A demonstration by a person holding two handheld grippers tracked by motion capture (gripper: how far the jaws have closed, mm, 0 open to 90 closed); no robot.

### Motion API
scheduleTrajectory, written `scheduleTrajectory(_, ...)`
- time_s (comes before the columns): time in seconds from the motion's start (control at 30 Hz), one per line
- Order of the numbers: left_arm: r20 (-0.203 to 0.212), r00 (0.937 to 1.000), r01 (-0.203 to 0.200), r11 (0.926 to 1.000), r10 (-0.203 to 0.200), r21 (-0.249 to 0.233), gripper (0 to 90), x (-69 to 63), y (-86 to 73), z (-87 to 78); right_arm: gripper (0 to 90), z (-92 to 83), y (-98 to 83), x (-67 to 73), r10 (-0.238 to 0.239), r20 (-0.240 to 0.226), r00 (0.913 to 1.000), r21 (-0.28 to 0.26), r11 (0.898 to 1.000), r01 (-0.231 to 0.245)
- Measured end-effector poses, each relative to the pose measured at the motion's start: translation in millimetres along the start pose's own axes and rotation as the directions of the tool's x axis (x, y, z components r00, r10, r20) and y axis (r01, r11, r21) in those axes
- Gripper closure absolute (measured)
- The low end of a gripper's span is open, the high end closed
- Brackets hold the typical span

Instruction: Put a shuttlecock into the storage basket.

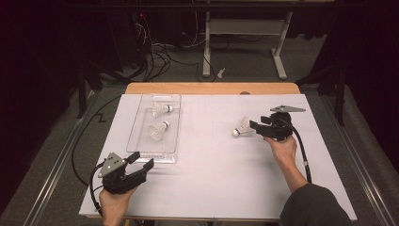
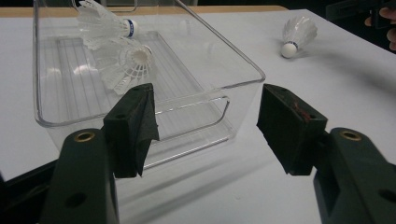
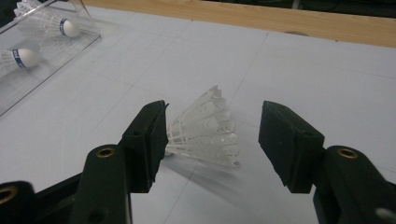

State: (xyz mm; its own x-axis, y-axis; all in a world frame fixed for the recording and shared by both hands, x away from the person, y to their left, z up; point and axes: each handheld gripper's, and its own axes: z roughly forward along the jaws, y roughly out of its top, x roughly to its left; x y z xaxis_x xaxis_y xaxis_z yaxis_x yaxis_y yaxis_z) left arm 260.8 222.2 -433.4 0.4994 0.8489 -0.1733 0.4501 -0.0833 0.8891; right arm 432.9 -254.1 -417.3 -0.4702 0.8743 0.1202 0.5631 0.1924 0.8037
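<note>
A white shuttlecock [image 1: 241, 127] lies on its side on the white table top [image 1: 211, 165], right of centre. My right gripper [image 1: 254, 128] is just right of it. In the right gripper view the feather skirt of the shuttlecock [image 3: 205, 128] lies between the jaws of my right gripper [image 3: 212, 140]; the left pad is at the feathers, the right pad stands clear, so it is open. Two more shuttlecocks [image 1: 161, 109] [image 1: 157, 130] lie in a clear plastic tray [image 1: 136, 117]. My left gripper [image 1: 141, 160] rests open before the tray's near end [image 2: 219, 107], nothing between its jaws.
The tray sits at the table's left half, its long side running away from me. A wooden strip [image 1: 211, 88] borders the far edge. Beyond it are a desk frame [image 1: 244, 28] and cables on the floor. Bare table lies between the two grippers.
</note>
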Motion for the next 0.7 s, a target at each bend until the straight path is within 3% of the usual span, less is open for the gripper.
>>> scheduleTrajectory(0.4,0.003,1.0000,-0.009,1.0000,0.009,0.003,37.7,-1.4,-0.3,0.3,47.7,21.0,4.9,-0.6,0.004,-0.023,0.9997,0.096,0.995,-0.002)
scheduleTrajectory(0.7,0.003,0.9999,-0.014,0.9999,0.014,0.007,37.6,-2.2,-0.7,1.2,58.8,27.5,3.4,0.1,-0.003,-0.021,0.9998,0.133,0.991,0.005)
